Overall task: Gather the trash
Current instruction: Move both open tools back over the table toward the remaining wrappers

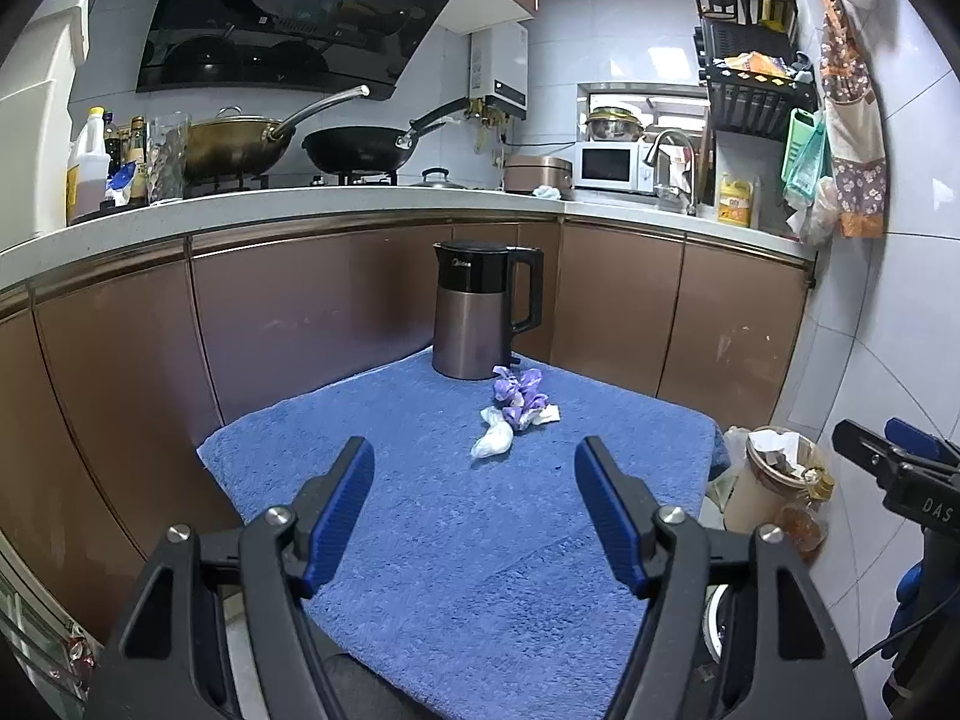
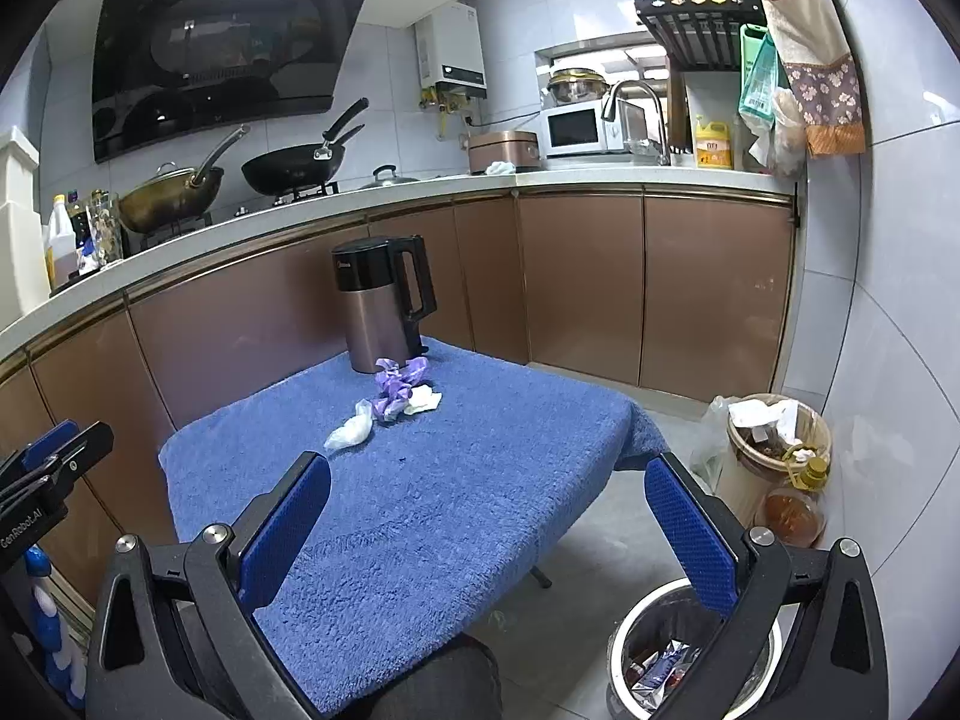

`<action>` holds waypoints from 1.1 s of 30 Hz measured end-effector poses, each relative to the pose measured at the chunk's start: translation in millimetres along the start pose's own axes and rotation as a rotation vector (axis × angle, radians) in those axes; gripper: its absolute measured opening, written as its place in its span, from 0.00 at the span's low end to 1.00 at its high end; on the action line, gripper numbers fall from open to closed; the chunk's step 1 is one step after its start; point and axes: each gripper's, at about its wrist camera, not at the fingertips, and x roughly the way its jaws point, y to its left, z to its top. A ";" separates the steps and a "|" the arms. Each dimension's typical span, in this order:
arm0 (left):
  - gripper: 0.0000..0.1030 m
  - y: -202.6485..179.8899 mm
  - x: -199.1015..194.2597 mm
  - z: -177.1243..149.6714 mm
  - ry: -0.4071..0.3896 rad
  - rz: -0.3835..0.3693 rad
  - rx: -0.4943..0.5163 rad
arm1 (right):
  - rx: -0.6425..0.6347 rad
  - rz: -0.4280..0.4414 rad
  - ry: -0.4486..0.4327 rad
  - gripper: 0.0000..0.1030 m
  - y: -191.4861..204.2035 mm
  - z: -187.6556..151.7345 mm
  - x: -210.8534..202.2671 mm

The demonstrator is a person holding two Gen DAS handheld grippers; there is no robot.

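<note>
Blue-padded fingers of the left gripper [image 1: 474, 474] are seen at the bottom of the left view, spread wide with nothing between them, above a blue towel [image 1: 450, 540]. Near the frame's centre, three pieces of trash are clustered on the towel: a white wad [image 1: 493, 439], a purple wrapper [image 1: 517, 393] and a small white scrap [image 1: 545, 414], just in front of a kettle [image 1: 483, 309]. In the right view, the right gripper [image 2: 487, 495] is likewise held open and empty at the bottom, over the towel's edge. A bin [image 2: 648, 660] with wrappers inside is seen at lower right, and a bucket [image 2: 774, 450] is placed farther back by the wall.
</note>
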 end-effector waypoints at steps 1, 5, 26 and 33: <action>0.66 0.8 0.3 -0.3 -0.002 0.003 -0.001 | 0.001 -0.001 0.001 1.00 0.1 -0.2 0.8; 0.66 6.5 -1.0 0.9 -0.033 0.038 -0.024 | 0.008 -0.009 -0.003 1.00 -2.9 1.7 2.9; 0.66 46.9 69.9 -9.5 0.095 0.051 -0.090 | 0.063 0.049 -0.021 1.00 -19.6 -5.3 43.2; 0.66 34.4 119.7 -11.0 0.191 -0.015 -0.051 | 0.069 0.063 0.086 1.00 -22.6 -8.9 85.5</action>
